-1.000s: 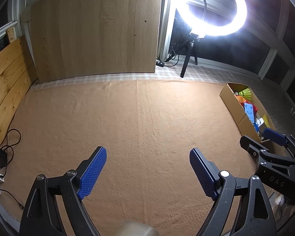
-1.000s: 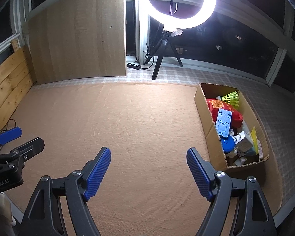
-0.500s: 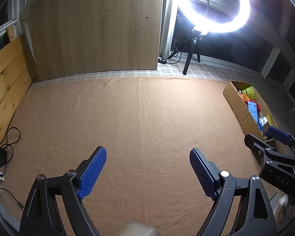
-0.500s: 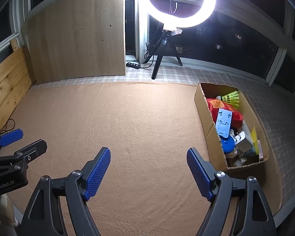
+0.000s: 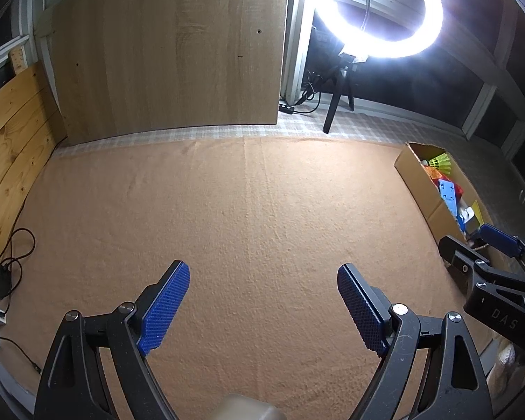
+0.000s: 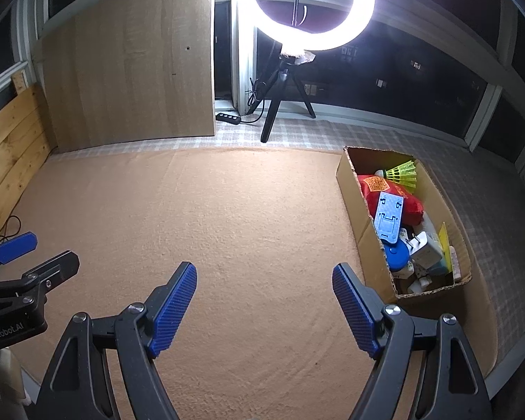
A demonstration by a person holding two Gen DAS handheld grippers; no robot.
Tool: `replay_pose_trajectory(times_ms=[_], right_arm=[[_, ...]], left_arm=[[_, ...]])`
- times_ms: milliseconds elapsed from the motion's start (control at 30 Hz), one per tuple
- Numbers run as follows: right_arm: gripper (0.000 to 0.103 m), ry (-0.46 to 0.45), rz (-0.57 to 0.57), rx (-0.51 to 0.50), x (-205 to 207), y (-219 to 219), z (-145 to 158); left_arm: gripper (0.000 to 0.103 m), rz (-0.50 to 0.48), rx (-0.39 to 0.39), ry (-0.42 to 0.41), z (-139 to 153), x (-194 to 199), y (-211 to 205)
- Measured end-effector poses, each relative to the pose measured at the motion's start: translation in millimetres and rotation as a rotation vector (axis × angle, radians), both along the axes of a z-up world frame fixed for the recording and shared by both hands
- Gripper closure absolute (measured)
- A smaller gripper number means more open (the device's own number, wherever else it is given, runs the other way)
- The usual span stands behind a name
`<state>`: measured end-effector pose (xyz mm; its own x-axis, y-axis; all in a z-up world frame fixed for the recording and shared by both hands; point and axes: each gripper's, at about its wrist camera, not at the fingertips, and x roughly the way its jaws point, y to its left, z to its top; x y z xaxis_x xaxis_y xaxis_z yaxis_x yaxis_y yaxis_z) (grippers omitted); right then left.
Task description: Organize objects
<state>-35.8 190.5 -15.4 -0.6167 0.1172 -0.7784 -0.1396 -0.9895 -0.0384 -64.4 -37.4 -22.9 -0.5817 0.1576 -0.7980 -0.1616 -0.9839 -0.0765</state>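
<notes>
Both grippers stand wide open and hold nothing: the left gripper (image 5: 262, 301) and the right gripper (image 6: 264, 297) hang over the bare orange carpet (image 6: 227, 217) at the bottom of their frames. At the right side of the right wrist frame sits the cardboard box (image 6: 360, 206), full of objects: a yellow shuttlecock (image 6: 402, 173), a red packet (image 6: 411, 204), a light blue stand (image 6: 388, 215). At the top of the frame shines a ring light (image 6: 313, 43).

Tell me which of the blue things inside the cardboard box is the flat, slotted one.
The light blue plastic panel lying on the red pouch. The round darker blue lid just below it has no slots.
</notes>
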Motion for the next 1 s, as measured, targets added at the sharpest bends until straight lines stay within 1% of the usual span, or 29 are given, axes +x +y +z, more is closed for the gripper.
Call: replay_pose_trajectory(times_ms=[433, 1000], right_arm=[[0.026, -0.002, 0.001, 0.001, 1.2, -1.6, -0.5], [0.026, -0.013, 0.008, -0.002, -0.5, -5.3, -1.6]], left_arm=[[0.014, -0.002, -0.002, 0.007, 1.5, 5.3, -1.0], [0.014, -0.004, -0.001, 0.013, 3.4, 2.3, -3.8]])
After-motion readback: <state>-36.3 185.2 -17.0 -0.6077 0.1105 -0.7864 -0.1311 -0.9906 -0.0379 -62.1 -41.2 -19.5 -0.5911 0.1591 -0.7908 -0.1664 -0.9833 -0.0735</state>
